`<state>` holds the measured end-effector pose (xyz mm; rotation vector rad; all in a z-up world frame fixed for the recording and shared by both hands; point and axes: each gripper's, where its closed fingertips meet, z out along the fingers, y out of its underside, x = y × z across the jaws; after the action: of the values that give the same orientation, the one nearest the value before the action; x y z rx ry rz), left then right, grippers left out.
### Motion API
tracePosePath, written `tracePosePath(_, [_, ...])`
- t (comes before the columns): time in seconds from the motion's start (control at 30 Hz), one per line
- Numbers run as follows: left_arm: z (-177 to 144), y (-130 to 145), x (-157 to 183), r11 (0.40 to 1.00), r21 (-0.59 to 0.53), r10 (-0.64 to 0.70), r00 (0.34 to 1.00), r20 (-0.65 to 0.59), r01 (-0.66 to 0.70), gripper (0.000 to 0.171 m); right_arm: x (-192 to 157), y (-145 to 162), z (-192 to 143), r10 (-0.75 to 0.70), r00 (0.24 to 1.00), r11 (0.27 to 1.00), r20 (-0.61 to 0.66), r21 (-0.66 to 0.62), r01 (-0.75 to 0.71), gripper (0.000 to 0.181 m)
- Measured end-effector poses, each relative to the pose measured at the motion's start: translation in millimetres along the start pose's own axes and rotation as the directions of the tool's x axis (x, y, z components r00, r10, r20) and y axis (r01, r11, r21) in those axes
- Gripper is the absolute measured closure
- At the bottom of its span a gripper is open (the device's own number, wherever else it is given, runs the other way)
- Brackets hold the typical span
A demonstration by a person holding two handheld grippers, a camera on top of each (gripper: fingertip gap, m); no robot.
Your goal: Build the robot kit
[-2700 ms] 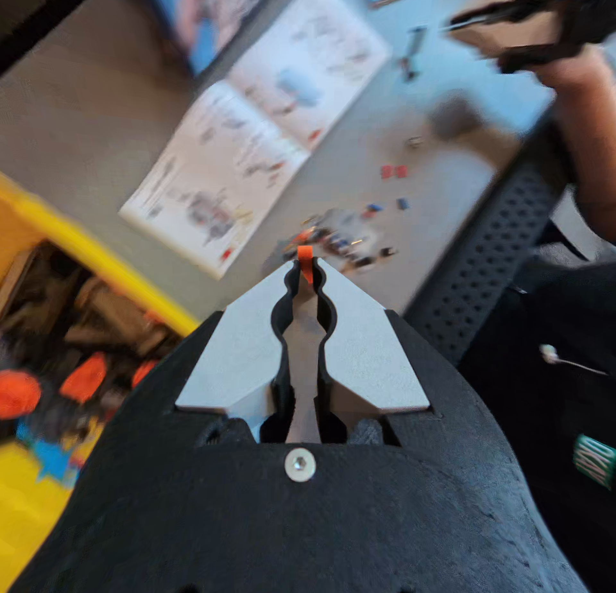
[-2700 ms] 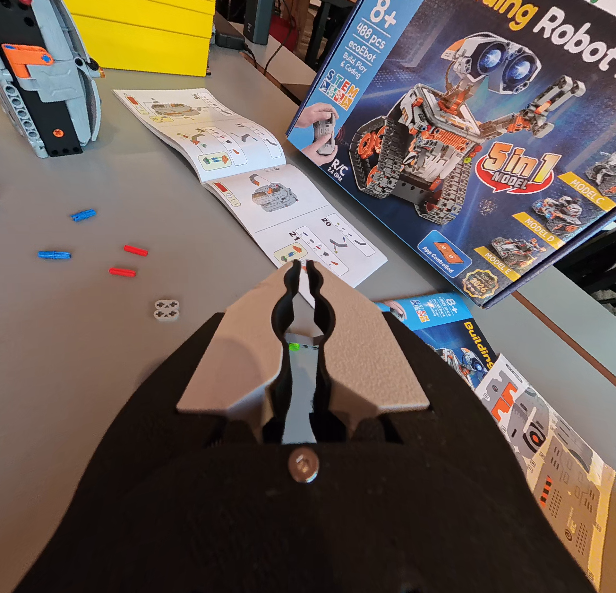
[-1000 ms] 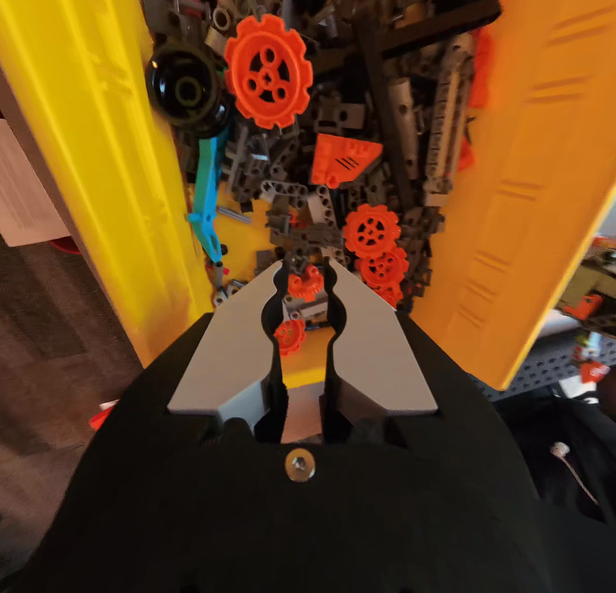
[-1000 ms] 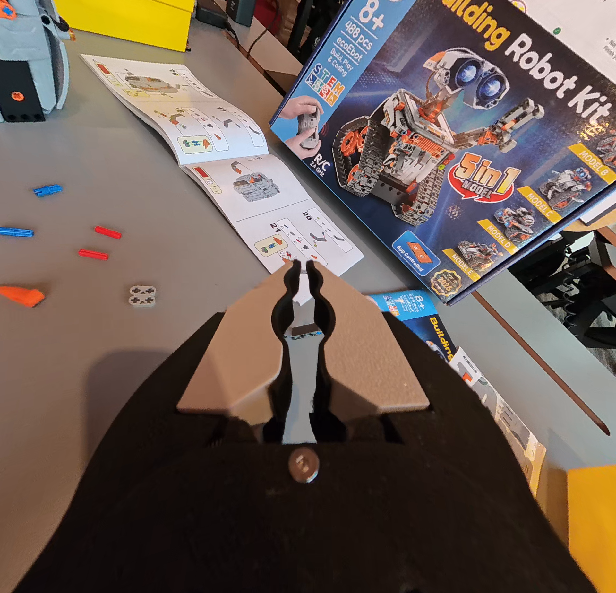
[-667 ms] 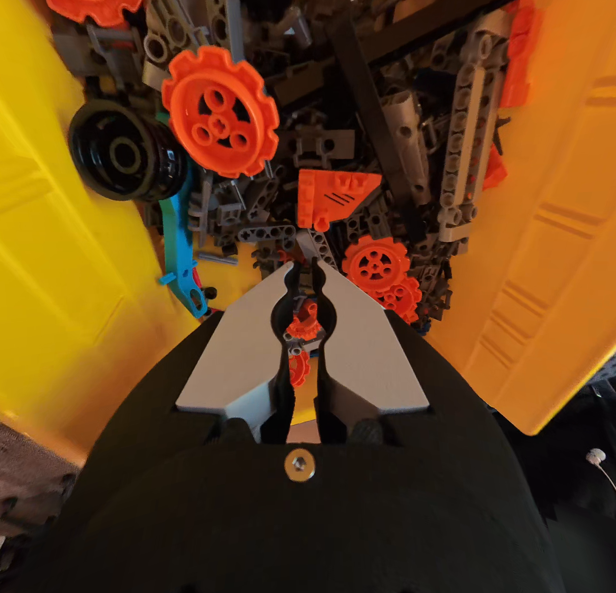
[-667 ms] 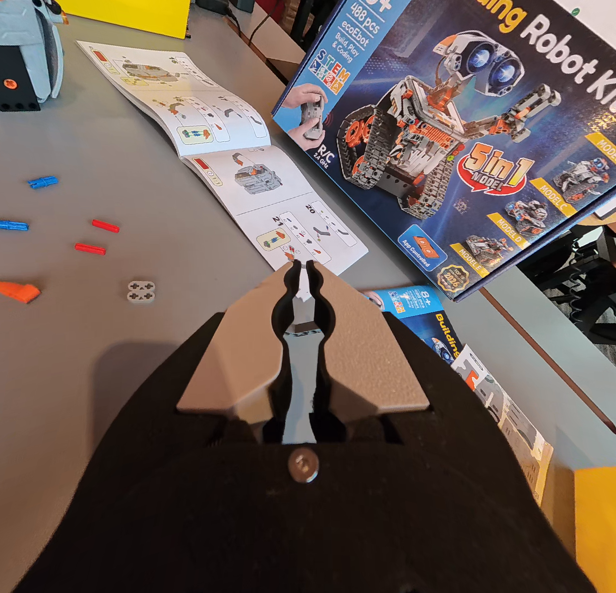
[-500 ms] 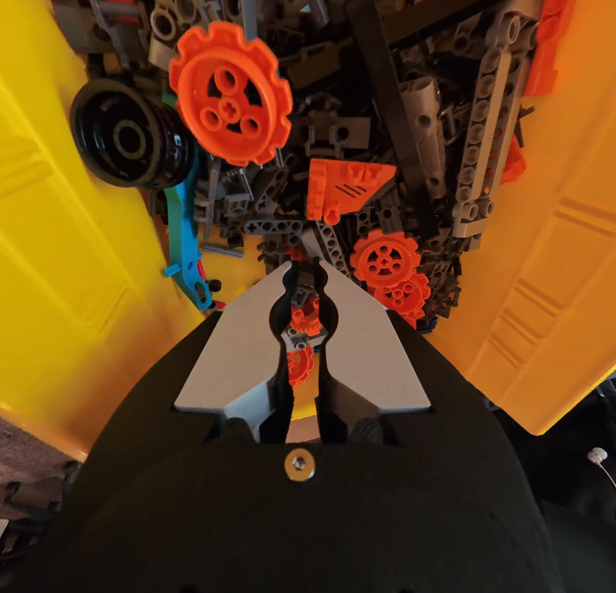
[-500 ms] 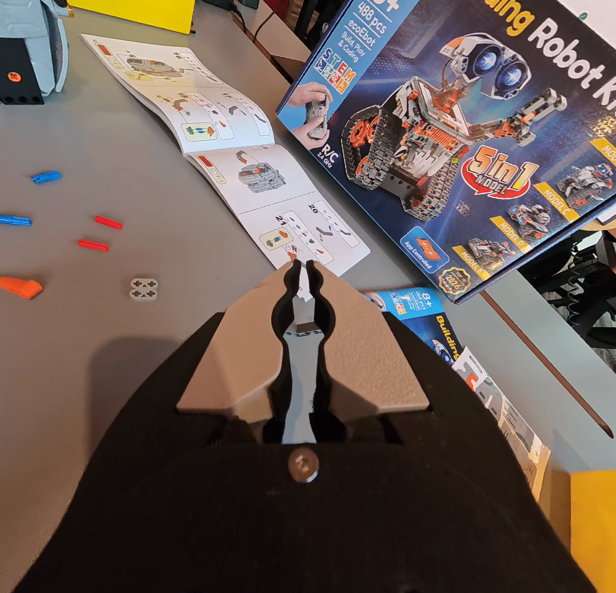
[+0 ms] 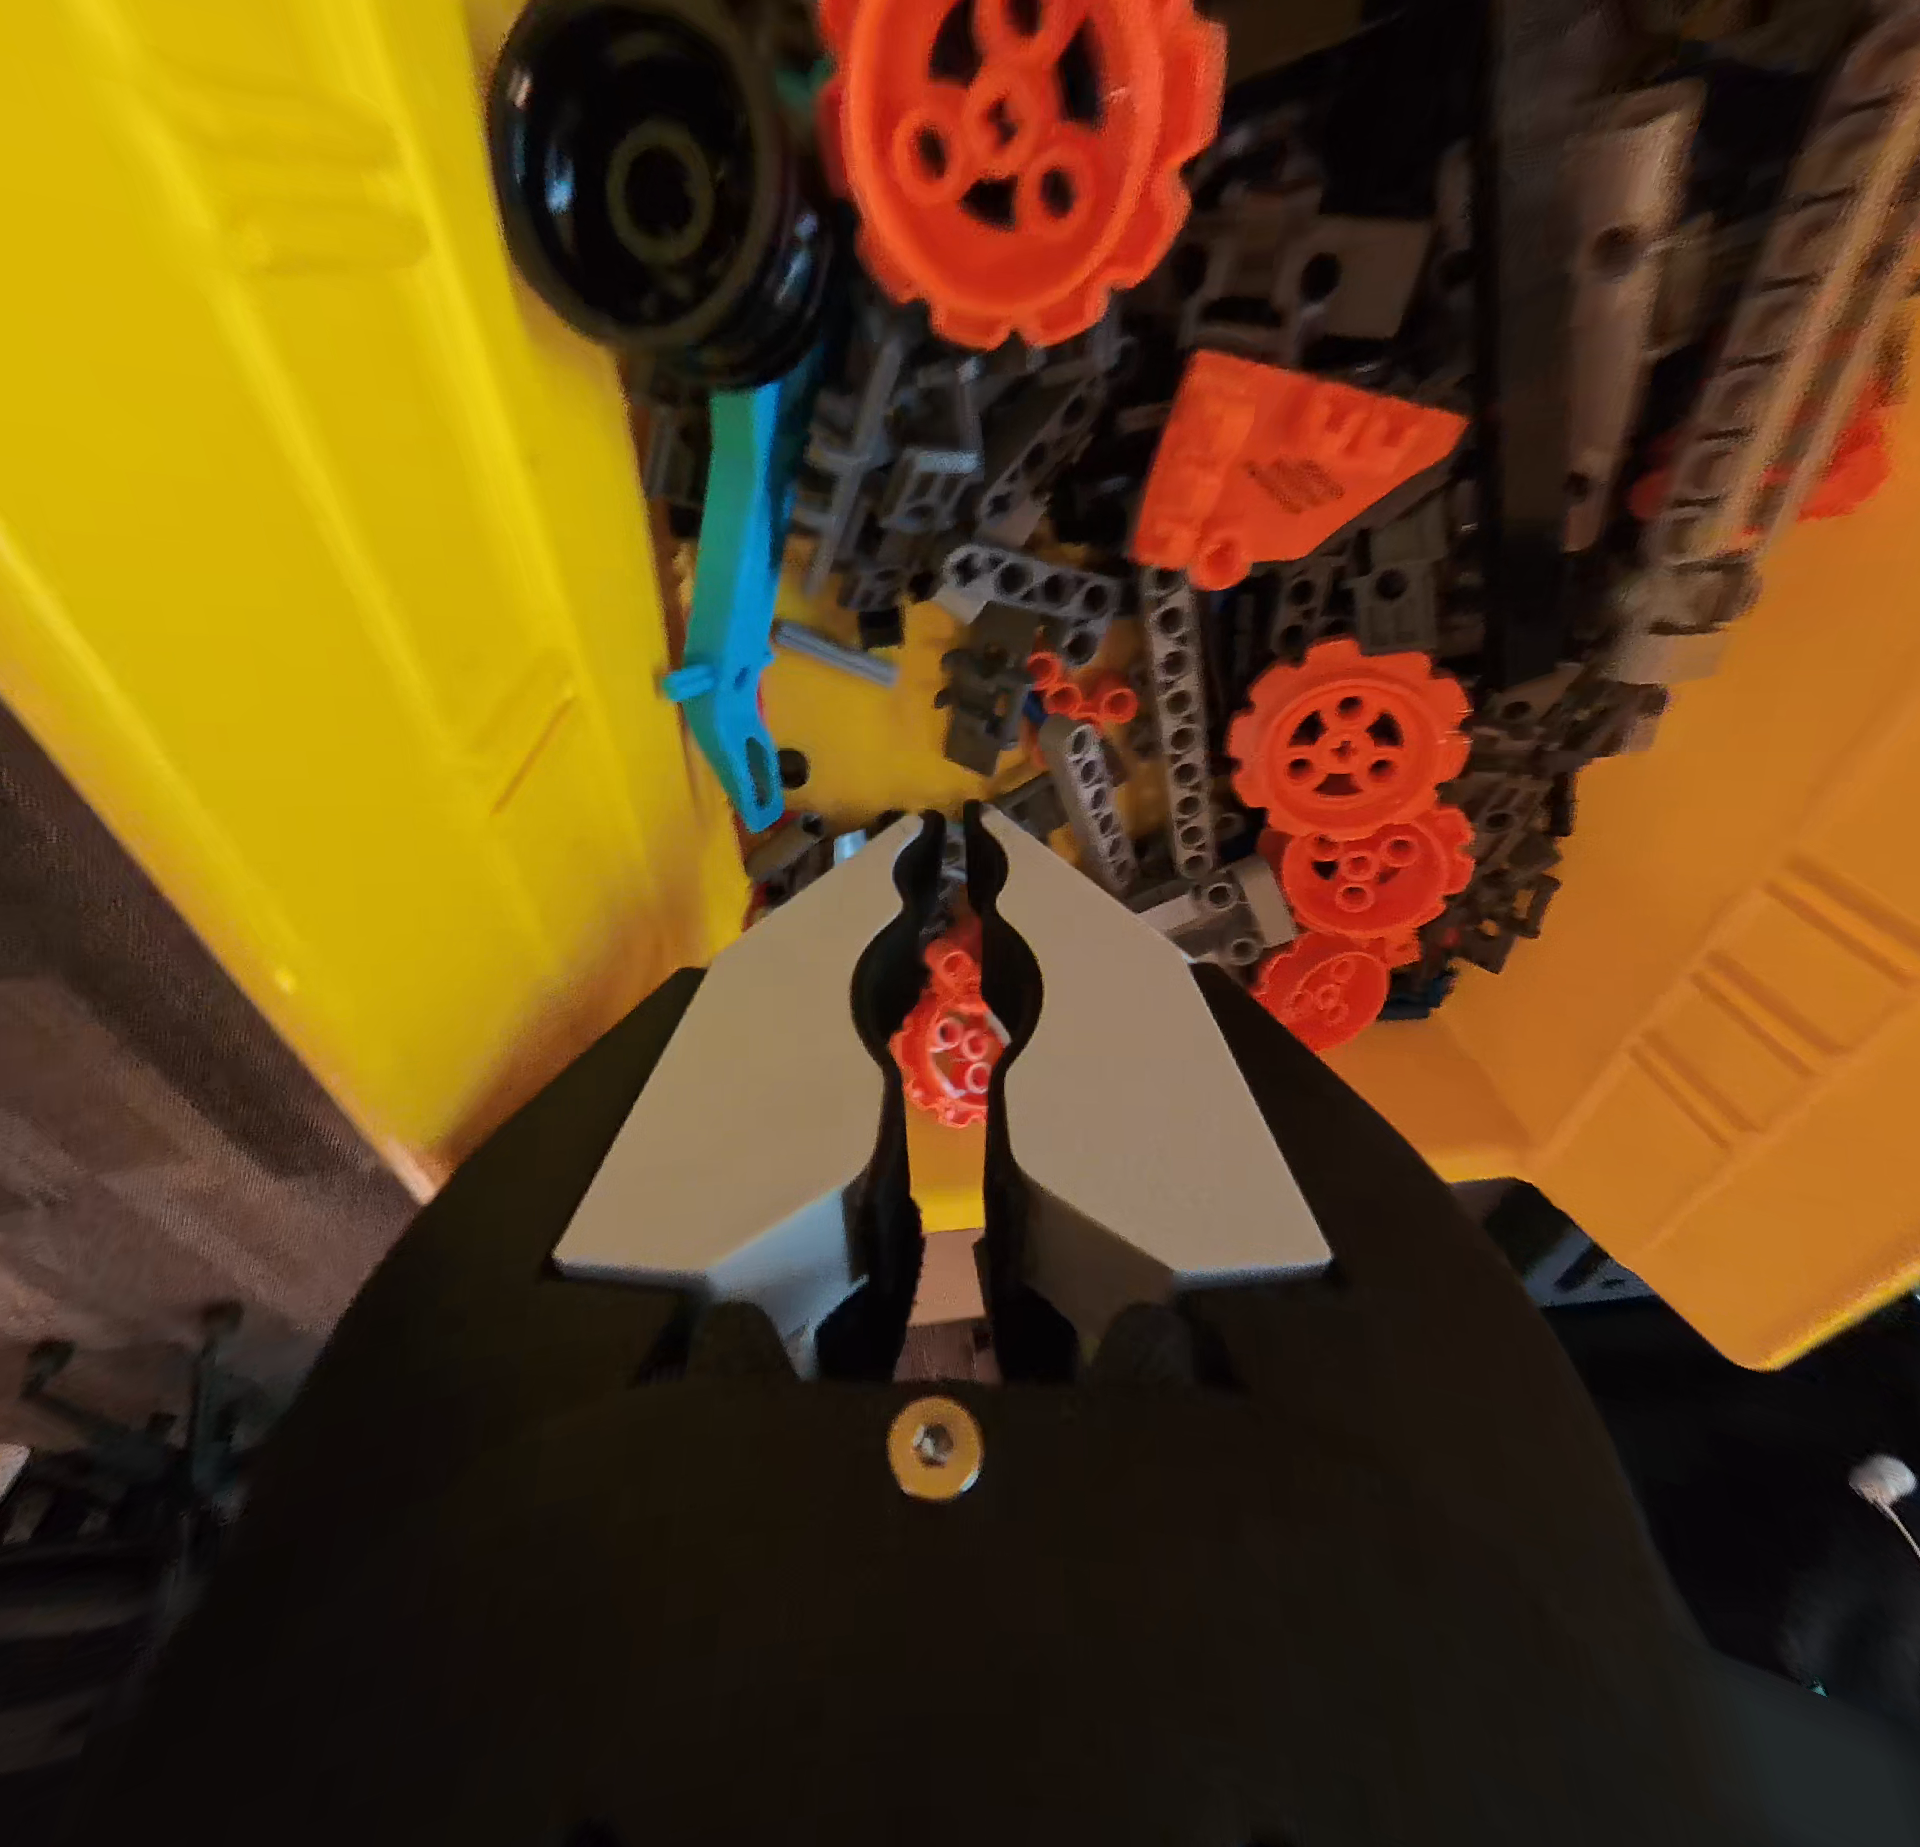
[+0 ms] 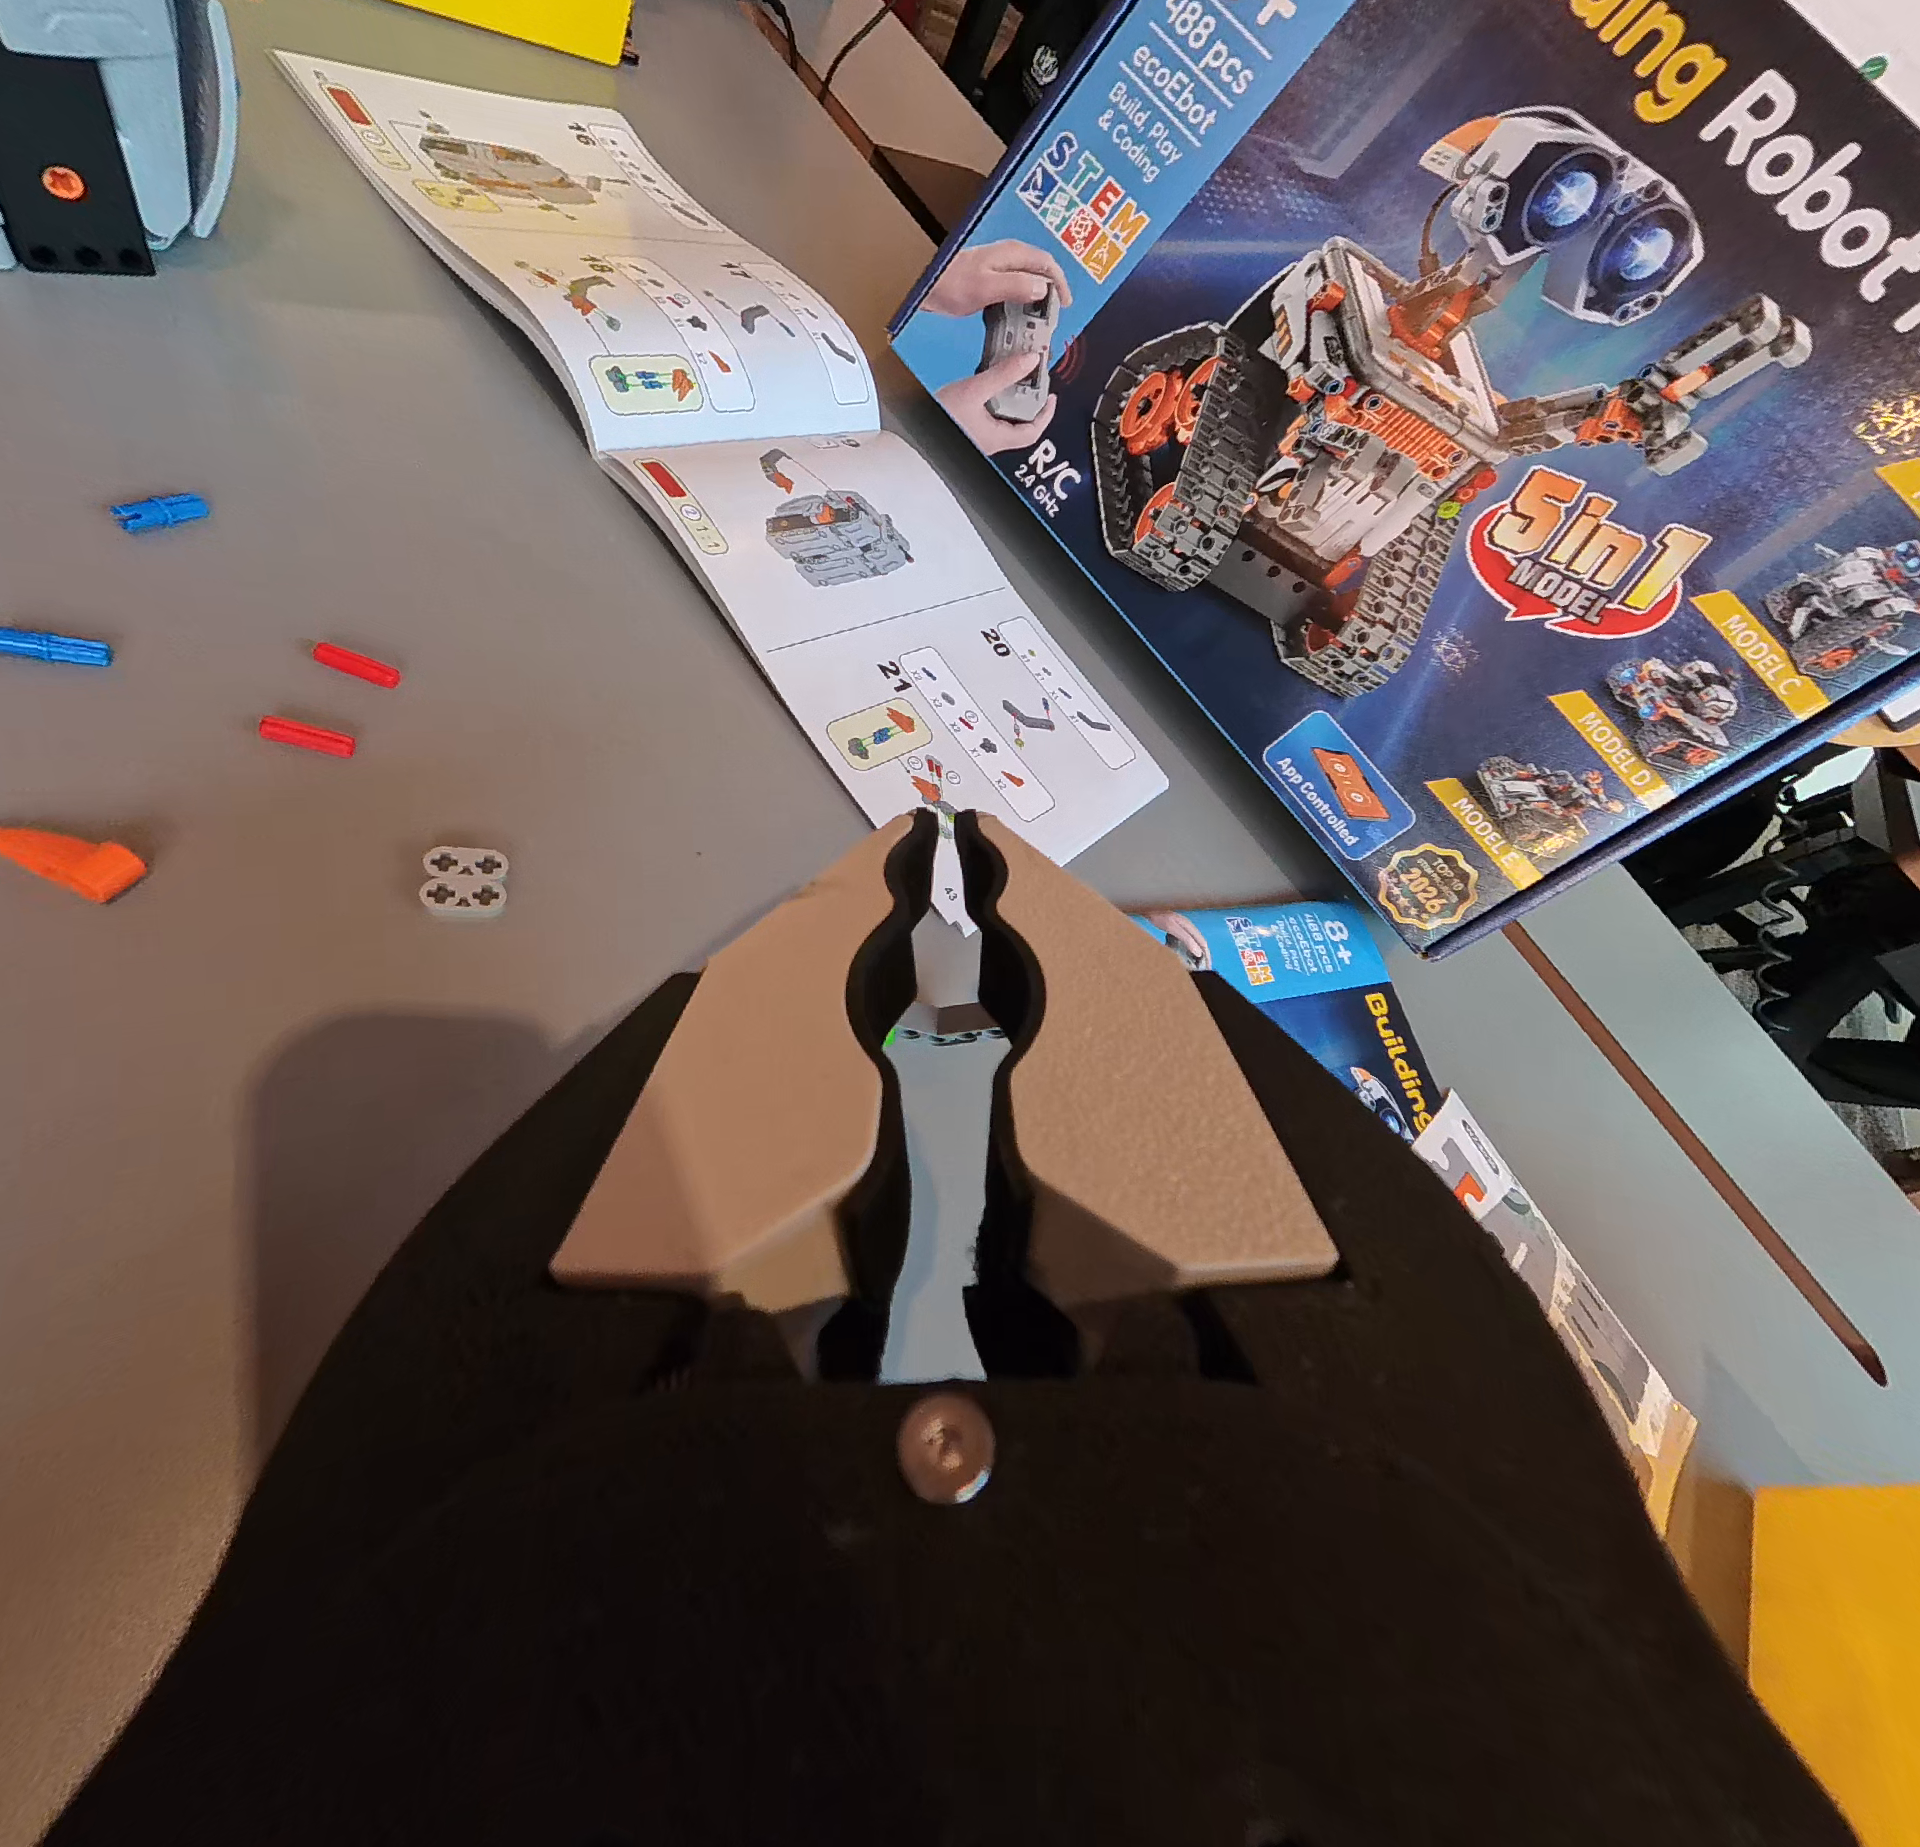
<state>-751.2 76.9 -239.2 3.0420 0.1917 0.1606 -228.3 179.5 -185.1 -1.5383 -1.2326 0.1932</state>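
Two grippers, left gripper (image 9: 943, 823) jaws near-closed over yellow bin (image 9: 312, 447), right gripper (image 10: 940, 823) same.

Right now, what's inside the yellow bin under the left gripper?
The yellow bin holds orange gears, a black wheel, a blue lever and grey beams. The left gripper hides pieces below its fingers.

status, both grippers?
Left gripper nearly shut inside yellow bin, over small orange gears. Right gripper shut, empty, above instruction booklet.
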Motion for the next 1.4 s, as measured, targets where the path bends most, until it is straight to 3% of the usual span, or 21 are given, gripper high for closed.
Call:
tracePosePath(0.13, [-10, -14, 35, 0.991, 0.084, 0.116, 0.988, -0.105, -0.107, 0.168, 0, 0, 0, -0.003, 1.0, 1.0, 0.001, -0.002, 0.003, 0.177])
tracePosePath(0.4, [2, -15, 80, 0.957, 0.031, 0.289, 0.943, -0.163, -0.288, 0.168, -1, 2, 1, -0.006, 1.0, 1.0, 0.003, -0.008, 0.006, 0.177])
tracePosePath(0.5, [3, -17, 71, 0.97, 0.028, 0.244, 0.96, -0.136, -0.243, 0.162, -1, 2, 1, -0.005, 1.0, 1.0, 0.005, -0.008, 0.005, 0.177])
tracePosePath(0.63, [4, -13, 62, 0.989, 0.014, 0.146, 0.969, -0.202, -0.146, 0.163, -1, 3, 2, -0.005, 1.0, 1.0, 0.004, -0.009, 0.005, 0.177])
tracePosePath(0.77, [0, 0, 40, 0.997, -0.01, 0.071, 0.984, -0.164, -0.074, 0.161, 0, 3, 2, -0.006, 1.0, 1.0, 0.002, -0.011, 0.006, 0.177])
tracePosePath(0.9, [-19, 15, 41, 0.996, 0.033, 0.085, 0.987, -0.139, -0.081, 0.147, -1, 4, 3, -0.008, 1.0, 1.0, 0.004, -0.014, 0.008, 0.177])
tracePosePath(0.97, [-27, 24, 60, 0.988, 0.055, 0.153, 0.969, -0.192, -0.145, 0.159, -2, 4, 3, -0.012, 1.0, 1.0, 0.005, -0.016, 0.012, 0.177])
tracePosePath(1.07, [-13, 57, 72, 0.953, -0.091, 0.271, 0.946, -0.178, -0.29, 0.163, -2, 4, 3, -0.015, 1.0, 1.0, 0.006, -0.018, 0.015, 0.177])
tracePosePath(1.17, [4, 64, 77, 0.912, -0.199, 0.323, 0.927, -0.189, -0.359, 0.166, -2, 4, 3, -0.018, 1.0, 1.0, 0.005, -0.019, 0.018, 0.177])
tracePosePath(1.4, [20, 50, 46, 0.939, -0.276, 0.187, 0.978, -0.088, -0.205, 0.171, -2, 3, 1, -0.021, 1.0, 1.0, 0.005, -0.013, 0.021, 0.177])
